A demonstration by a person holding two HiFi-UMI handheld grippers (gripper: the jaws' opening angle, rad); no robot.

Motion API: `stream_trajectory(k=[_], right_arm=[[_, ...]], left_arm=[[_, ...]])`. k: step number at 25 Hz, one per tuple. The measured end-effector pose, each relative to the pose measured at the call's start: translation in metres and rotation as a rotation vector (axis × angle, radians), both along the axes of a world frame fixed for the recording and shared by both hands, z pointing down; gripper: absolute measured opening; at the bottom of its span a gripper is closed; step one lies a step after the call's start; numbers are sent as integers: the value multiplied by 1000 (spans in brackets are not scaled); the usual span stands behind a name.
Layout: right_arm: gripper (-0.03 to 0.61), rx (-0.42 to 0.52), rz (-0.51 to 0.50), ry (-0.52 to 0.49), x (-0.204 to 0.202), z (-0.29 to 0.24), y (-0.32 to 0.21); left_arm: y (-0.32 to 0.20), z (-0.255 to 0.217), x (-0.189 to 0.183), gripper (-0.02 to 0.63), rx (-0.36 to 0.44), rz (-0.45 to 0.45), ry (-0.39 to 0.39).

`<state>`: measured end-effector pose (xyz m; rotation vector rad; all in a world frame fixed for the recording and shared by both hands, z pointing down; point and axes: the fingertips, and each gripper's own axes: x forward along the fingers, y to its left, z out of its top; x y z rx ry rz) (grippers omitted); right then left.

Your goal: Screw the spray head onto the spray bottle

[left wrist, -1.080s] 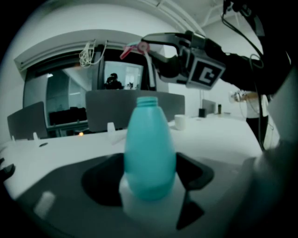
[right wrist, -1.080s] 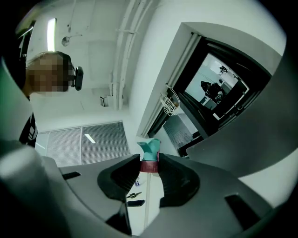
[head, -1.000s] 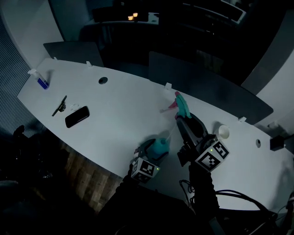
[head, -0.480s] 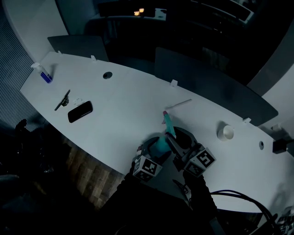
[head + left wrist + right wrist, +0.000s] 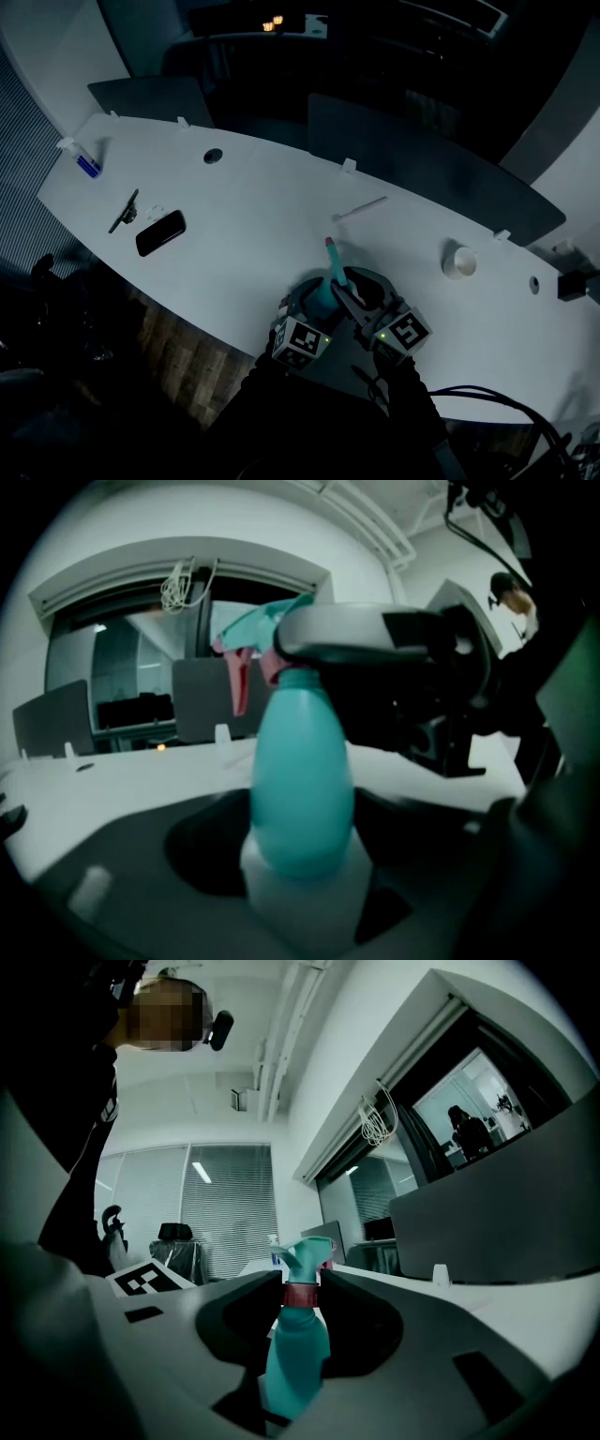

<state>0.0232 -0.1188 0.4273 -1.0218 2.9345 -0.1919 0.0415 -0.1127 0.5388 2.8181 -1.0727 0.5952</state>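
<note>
The teal spray bottle stands upright at the table's near edge, with my left gripper shut on its lower body. In the left gripper view the bottle fills the middle, rising from between the jaws. The teal spray head with a pink nozzle sits on the bottle's neck. My right gripper is shut on its red collar. The right gripper view shows the head just above the jaws and the bottle below them. From the left gripper's side, the right gripper crosses the bottle's top.
On the white table lie a black phone, a dark pen-like tool, a small blue-capped bottle, a thin white tube and a white cup. Dark chairs stand behind; cables trail at the near right.
My right gripper has carried the spray head from the back right down and left onto the bottle's top. The left gripper has kept the bottle in place.
</note>
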Motion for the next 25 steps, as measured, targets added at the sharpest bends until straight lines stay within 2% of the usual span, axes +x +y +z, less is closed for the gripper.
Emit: stream_trajectory(k=[2, 7, 11, 17, 23, 25], right_arm=[[130, 25, 2, 19, 0, 0, 2], [130, 59, 37, -9, 5, 0, 7], [130, 89, 60, 30, -4, 1, 5], [130, 91, 92, 12, 5, -2, 9], [130, 79, 90, 129, 2, 15, 19], [130, 59, 98, 139, 4, 18, 22]], left_arm=[[0, 1, 1, 350, -2, 2, 1], [0, 3, 2, 350, -8, 11, -2], [0, 1, 1, 350, -8, 7, 2], [3, 1, 2, 350, -10, 18, 1], [5, 2, 1, 348, -15, 25, 4], [5, 2, 1, 348, -15, 25, 4]])
